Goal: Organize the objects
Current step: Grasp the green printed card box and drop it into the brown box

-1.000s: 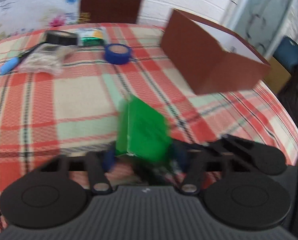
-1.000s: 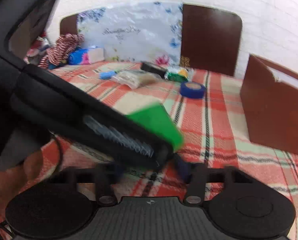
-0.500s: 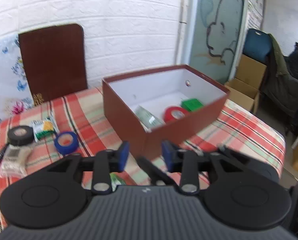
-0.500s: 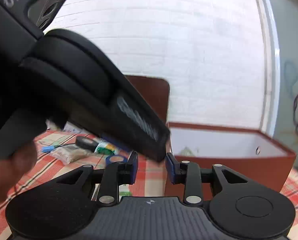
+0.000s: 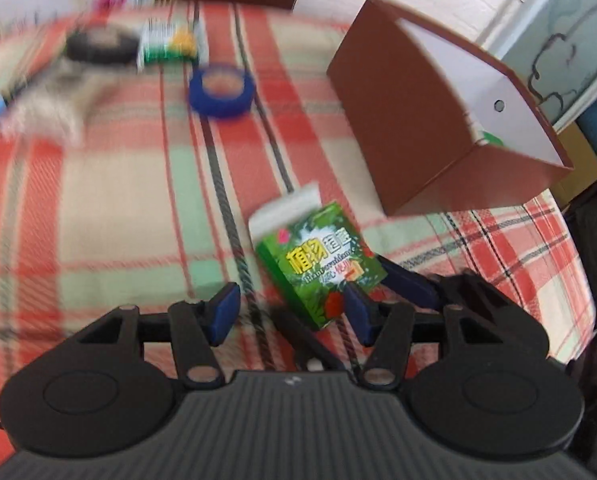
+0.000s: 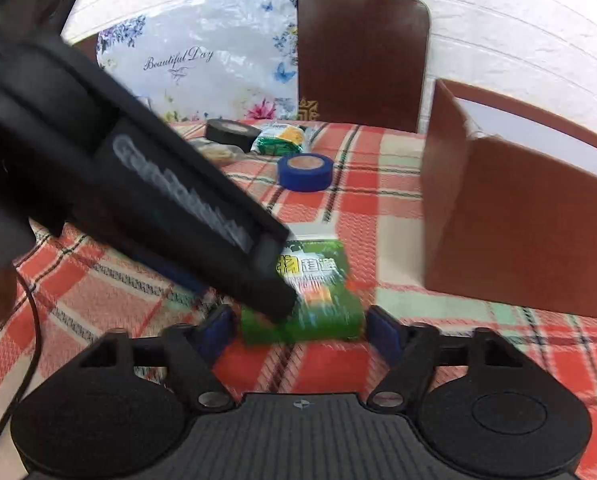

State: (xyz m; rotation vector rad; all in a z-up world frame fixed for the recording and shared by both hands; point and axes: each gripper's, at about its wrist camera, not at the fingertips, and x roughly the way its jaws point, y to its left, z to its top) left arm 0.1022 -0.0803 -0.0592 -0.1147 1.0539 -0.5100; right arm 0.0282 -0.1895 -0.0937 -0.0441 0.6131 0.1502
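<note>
A green box with yellow lettering (image 5: 320, 264) lies flat on the plaid tablecloth (image 5: 118, 200). My left gripper (image 5: 290, 312) hovers over its near end, jaws opening. The box is close to the right pad and far from the left pad, gripped by neither. In the right wrist view the same green box (image 6: 318, 292) lies between the opening jaws of my right gripper (image 6: 300, 330), and the pads are not pressing on it. The left gripper's black housing (image 6: 158, 184) crosses that view and covers the box's left part. A brown open box (image 5: 418, 120) stands to the right.
A blue tape roll (image 6: 304, 172), a black tape roll (image 6: 230, 130), a green and yellow packet (image 6: 280, 138) and a clear bag (image 6: 214, 152) lie further back. A dark chair back (image 6: 362, 56) and a floral panel (image 6: 194, 60) stand behind the table. The table edge drops off right (image 5: 578, 280).
A second ago the green box stood upright, pinched in my left gripper. Both views swung up toward the brown box and back down. The green box now lies flat and both jaws are wider.
</note>
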